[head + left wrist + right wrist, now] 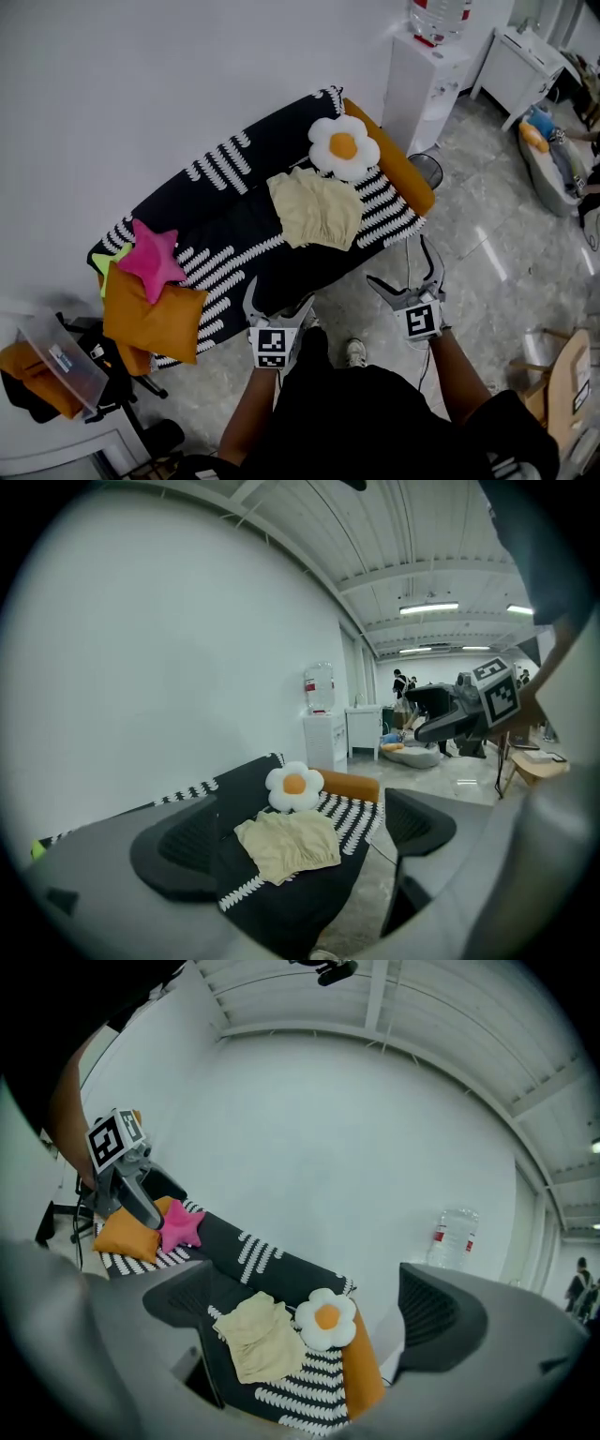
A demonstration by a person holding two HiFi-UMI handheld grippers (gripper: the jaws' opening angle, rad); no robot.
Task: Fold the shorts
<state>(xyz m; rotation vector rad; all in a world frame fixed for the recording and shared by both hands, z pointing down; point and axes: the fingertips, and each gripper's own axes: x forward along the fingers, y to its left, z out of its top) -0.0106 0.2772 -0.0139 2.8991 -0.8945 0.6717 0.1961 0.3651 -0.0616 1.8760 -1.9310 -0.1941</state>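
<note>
On the black-and-white sofa (225,239), the pale yellow shorts (317,213) lie just beside the flower cushion (343,147). I hold my left claw (278,302) and right claw (401,267) short of the sofa's front edge, both spread wide and empty, well apart from the shorts.

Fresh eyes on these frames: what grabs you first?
The black sofa with white stripe pattern stands against the white wall, with pale yellow fabric shorts lying on its seat next to a white flower-shaped cushion with an orange centre. At the other end, a pink star-shaped cushion sits on an orange pillow. In front, the left gripper and right gripper are open and empty.
</note>
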